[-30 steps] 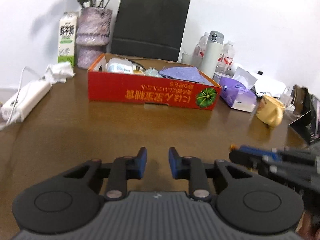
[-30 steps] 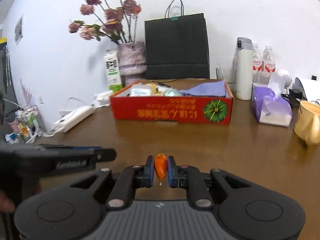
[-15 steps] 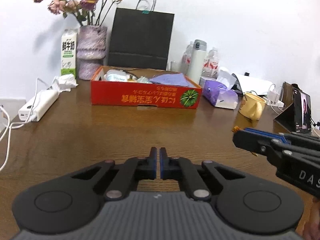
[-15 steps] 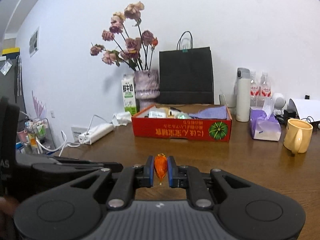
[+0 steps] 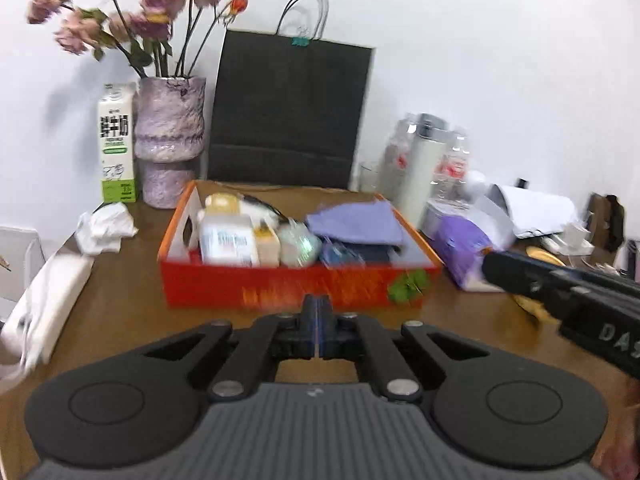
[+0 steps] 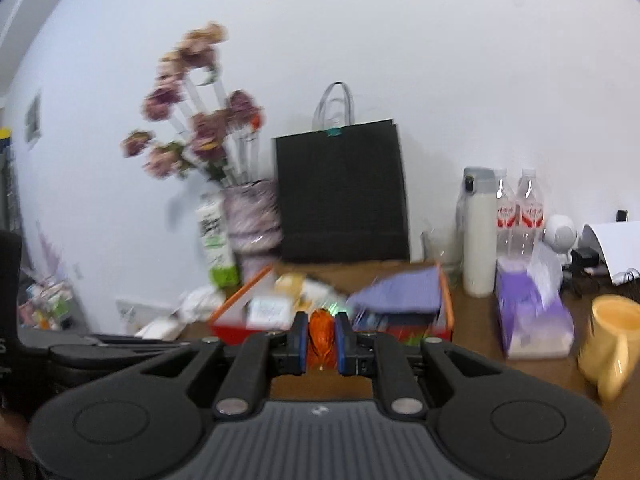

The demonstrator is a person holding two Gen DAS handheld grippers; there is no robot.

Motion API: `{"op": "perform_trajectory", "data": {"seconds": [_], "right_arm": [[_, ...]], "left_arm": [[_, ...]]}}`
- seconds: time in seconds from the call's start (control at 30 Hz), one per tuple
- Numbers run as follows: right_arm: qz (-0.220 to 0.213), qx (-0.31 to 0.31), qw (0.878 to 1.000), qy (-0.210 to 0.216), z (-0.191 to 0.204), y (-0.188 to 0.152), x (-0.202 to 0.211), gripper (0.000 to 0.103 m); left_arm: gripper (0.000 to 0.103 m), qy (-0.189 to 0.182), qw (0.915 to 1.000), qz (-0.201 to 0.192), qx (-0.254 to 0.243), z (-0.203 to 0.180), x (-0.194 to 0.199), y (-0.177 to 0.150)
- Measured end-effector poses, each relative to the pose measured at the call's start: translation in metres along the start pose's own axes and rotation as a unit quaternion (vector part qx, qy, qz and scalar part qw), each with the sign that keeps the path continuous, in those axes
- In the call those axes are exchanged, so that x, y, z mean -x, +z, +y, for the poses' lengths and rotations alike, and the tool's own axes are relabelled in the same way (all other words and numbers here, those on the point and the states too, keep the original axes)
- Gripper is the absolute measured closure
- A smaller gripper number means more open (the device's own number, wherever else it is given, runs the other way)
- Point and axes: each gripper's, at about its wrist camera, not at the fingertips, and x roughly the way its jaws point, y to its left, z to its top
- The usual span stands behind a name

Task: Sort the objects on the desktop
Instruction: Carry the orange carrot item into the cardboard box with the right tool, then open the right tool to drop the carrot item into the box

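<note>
Nearest the lens, the left gripper (image 5: 319, 320) is seen with its jaws pressed together and nothing between them. The right gripper (image 6: 322, 338) is clamped on a small orange object (image 6: 321, 334), which is held upright between the blue pads above the brown table (image 5: 120, 308). Just beyond both grippers, a red cardboard box (image 5: 280, 286) is set on the table; a purple cloth (image 5: 356, 222) and several blurred packages are lain inside it. To its right, a purple tissue pack (image 6: 532, 316) and a yellow mug (image 6: 612, 340) are placed. Behind the box, a milk carton (image 5: 117, 142), a vase of flowers (image 5: 170, 138) and a black paper bag (image 5: 288, 112) are stood against the wall.
</note>
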Motion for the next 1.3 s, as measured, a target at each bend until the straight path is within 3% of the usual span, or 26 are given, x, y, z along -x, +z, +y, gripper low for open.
{"op": "perform_trajectory", "data": {"seconds": [0.1, 0.17, 0.33, 0.37, 0.4, 0.43, 0.47, 0.5, 0.53, 0.6, 0.8, 0.93, 1.03, 1.2, 1.3], "right_arm": [[0.035, -0.002, 0.999, -0.007, -0.026, 0.039, -0.060, 0.091], [0.094, -0.033, 0.995, 0.001, -0.050, 0.057, -0.112, 0.091], [0.244, -0.077, 0.966, -0.035, -0.087, 0.061, -0.216, 0.091], [0.259, -0.090, 0.961, -0.034, -0.091, 0.058, -0.225, 0.089], [0.272, -0.108, 0.956, -0.038, -0.095, 0.056, -0.233, 0.083], [0.281, -0.115, 0.952, -0.044, -0.099, 0.055, -0.239, 0.075], [0.287, -0.119, 0.949, -0.056, -0.100, 0.055, -0.244, 0.053], [0.287, -0.113, 0.949, -0.068, -0.099, 0.056, -0.245, 0.035], [0.283, -0.098, 0.951, -0.078, -0.097, 0.058, -0.246, 0.032], [0.274, -0.074, 0.955, -0.089, -0.091, 0.061, -0.242, 0.027], [0.271, -0.069, 0.955, -0.102, -0.091, 0.071, -0.228, 0.018], [0.260, -0.047, 0.959, -0.103, -0.080, 0.069, -0.210, 0.016], [0.226, -0.030, 0.968, -0.101, -0.068, 0.064, -0.186, 0.016], [0.159, -0.011, 0.983, -0.095, -0.042, 0.042, -0.132, 0.013], [0.135, 0.023, 0.986, -0.098, -0.021, 0.013, -0.094, 0.013]], "left_arm": [[0.100, 0.007, 0.9990, 0.042, -0.009, 0.009, -0.056, 0.040], [0.100, 0.007, 0.9960, 0.090, 0.002, 0.017, -0.099, 0.061], [0.098, 0.035, 0.9851, 0.169, 0.002, 0.024, -0.168, 0.081], [0.090, 0.037, 0.9825, 0.183, 0.001, 0.023, -0.175, 0.081], [0.063, 0.037, 0.9794, 0.198, 0.005, 0.023, -0.181, 0.081], [0.043, 0.033, 0.9768, 0.211, 0.016, 0.024, -0.186, 0.081], [0.016, 0.031, 0.9764, 0.212, 0.027, 0.025, -0.187, 0.081], [0.013, 0.030, 0.9782, 0.203, 0.032, 0.026, -0.184, 0.082], [0.012, 0.031, 0.9807, 0.191, 0.030, 0.025, -0.180, 0.083], [0.000, 0.035, 0.9830, 0.180, 0.014, 0.022, -0.171, 0.088], [0.000, 0.063, 0.9813, 0.181, -0.014, 0.020, -0.154, 0.095], [0.000, 0.075, 0.9850, 0.154, -0.018, 0.024, -0.135, 0.091], [0.000, 0.083, 0.9882, 0.127, -0.023, 0.021, -0.114, 0.085], [0.000, 0.042, 0.9951, 0.090, -0.008, 0.017, -0.060, 0.052], [0.000, 0.049, 0.9961, 0.073, 0.001, 0.015, -0.023, 0.012]]}}
